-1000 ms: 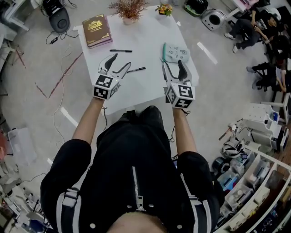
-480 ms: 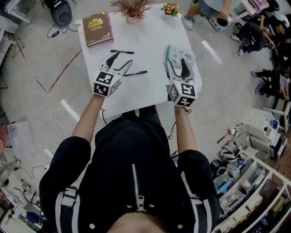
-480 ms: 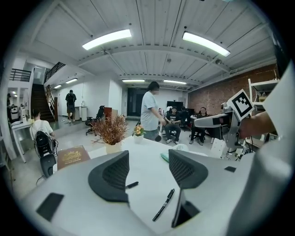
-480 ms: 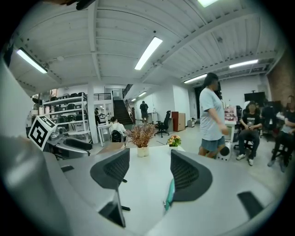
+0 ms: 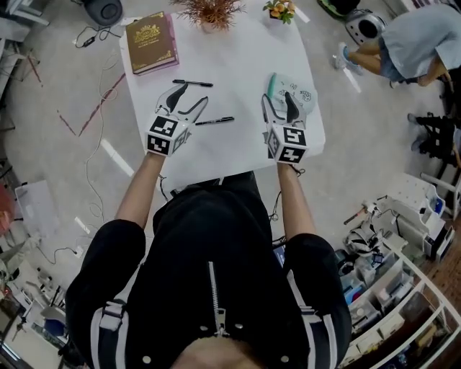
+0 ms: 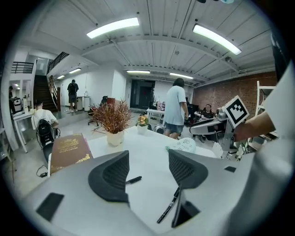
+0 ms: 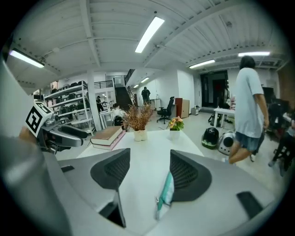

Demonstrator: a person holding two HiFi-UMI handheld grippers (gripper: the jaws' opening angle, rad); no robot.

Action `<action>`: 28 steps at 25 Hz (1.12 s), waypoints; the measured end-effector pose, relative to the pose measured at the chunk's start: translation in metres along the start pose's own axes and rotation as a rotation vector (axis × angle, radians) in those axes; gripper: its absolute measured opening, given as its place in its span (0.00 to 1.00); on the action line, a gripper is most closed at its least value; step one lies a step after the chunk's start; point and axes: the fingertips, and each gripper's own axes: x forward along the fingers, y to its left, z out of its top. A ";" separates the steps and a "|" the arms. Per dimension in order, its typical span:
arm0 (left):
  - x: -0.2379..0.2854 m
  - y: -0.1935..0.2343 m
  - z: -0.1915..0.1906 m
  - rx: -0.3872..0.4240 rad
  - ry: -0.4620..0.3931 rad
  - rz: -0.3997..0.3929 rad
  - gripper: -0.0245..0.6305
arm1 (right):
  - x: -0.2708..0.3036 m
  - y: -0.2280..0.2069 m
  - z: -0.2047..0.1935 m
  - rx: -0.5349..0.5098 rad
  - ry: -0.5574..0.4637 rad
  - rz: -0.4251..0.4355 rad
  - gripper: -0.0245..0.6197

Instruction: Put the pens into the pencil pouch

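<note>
We get bright, even light from ceiling strips (image 6: 113, 27), glaring white atop both gripper views, which bulge and go black at the corners. In our head view the white table (image 5: 238, 65) shows only faint shadows.

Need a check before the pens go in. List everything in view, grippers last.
table: 1, white, centre.
book: 1, maroon, far left corner.
dried plant: 1, reddish-brown, white pot, far edge.
flower pot: 1, orange blooms, far right corner.
pens: 2, black, left half; nearer one.
pencil pouch: 1, mint green, right edge.
bystander: 1, light blue top, floor at right.
left gripper: 1, grey, open, empty.
right gripper: 1, grey, open, jaws just been closing slightly, pouch edge between them ungripped.
</note>
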 end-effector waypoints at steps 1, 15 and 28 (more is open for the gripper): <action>0.003 0.001 -0.003 -0.004 0.008 0.002 0.48 | 0.006 -0.003 -0.006 -0.003 0.020 0.004 0.45; 0.023 0.021 -0.042 -0.066 0.104 0.045 0.48 | 0.079 -0.036 -0.090 -0.028 0.275 -0.019 0.42; 0.020 0.021 -0.061 -0.087 0.144 0.062 0.48 | 0.096 -0.051 -0.140 0.007 0.433 -0.039 0.31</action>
